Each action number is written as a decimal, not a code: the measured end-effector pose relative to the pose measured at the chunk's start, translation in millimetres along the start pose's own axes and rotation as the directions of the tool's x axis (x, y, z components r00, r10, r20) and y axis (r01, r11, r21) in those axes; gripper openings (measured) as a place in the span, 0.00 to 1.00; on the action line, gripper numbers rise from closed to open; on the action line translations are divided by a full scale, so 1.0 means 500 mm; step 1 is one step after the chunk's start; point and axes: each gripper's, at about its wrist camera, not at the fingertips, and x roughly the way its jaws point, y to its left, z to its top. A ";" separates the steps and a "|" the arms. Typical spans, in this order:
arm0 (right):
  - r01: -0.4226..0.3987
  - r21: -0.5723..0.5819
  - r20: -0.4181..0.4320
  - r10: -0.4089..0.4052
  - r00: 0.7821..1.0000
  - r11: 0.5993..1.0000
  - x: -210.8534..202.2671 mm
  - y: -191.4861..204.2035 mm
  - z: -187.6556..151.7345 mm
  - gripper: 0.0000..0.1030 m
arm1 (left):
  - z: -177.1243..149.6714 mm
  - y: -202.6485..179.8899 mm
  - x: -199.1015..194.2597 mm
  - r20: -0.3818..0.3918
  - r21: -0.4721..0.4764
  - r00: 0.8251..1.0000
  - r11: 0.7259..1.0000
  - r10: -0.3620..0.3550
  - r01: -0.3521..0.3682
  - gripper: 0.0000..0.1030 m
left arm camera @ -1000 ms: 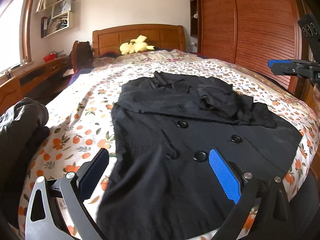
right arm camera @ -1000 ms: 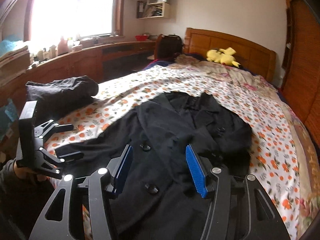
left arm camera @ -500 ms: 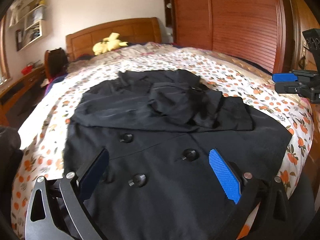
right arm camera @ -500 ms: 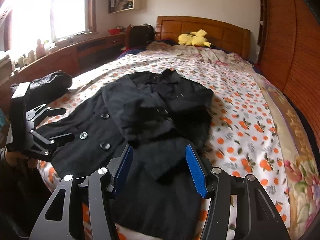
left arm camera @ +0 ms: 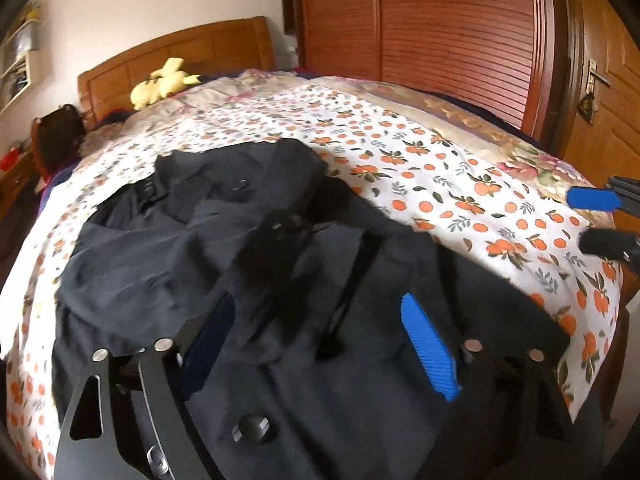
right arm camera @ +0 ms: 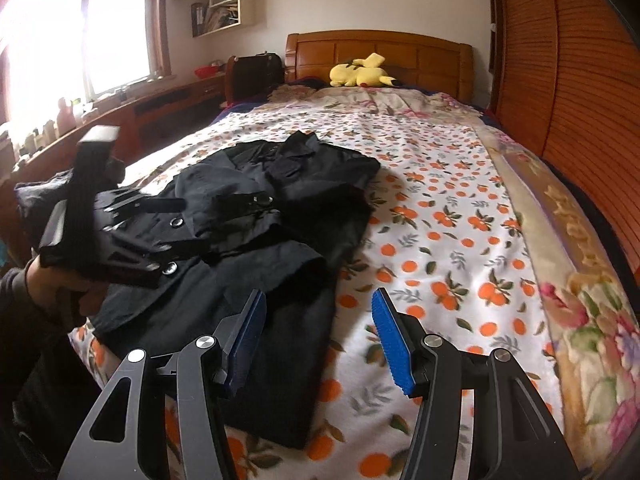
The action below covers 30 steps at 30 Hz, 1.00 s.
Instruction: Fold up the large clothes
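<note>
while blurred: the black buttoned coat (left arm camera: 256, 280) is laid on the orange-print bedspread (right arm camera: 440, 216), hem cut off.
left gripper (left arm camera: 320, 344): jaws spread, just narrowed, nothing pinched.
right gripper (right arm camera: 318, 340): jaws apart, empty.
writing: none readable.

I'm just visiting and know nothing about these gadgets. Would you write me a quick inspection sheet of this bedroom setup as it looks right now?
Surface: bed with an orange-print bedspread.
Job's things: black coat lying on the bedspread, sleeves folded in over the front, buttons showing.
Clutter: dark bundle of clothing at the bed's window side; yellow plush toy by the headboard.
Grippers: left gripper open above the coat, its jaws have just been closing a little, nothing between them; right gripper open over the coat's edge, holding nothing.
Cables: nothing seen.
Surroundings: wooden wardrobe, window, wall shelves, door.
</note>
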 end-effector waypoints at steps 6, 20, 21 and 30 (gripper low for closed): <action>0.009 0.029 -0.015 -0.009 1.000 1.000 -0.007 -0.027 -0.029 0.51 | 0.046 -0.024 0.079 -0.036 -0.005 0.999 1.000 0.002 -0.002 0.76; 0.027 0.031 -0.022 -0.027 0.999 0.999 -0.011 -0.013 -0.037 0.51 | 0.067 0.007 0.074 -0.024 -0.018 1.000 1.000 -0.007 0.006 0.01; 0.025 0.031 -0.019 -0.024 1.000 0.999 -0.006 -0.008 -0.034 0.51 | 0.065 0.020 0.052 -0.004 -0.026 1.000 1.000 -0.005 0.005 0.01; -0.016 0.052 0.007 0.016 1.000 0.999 0.055 0.068 0.010 0.51 | 0.033 0.161 -0.123 0.107 -0.060 0.991 0.995 0.080 -0.074 0.01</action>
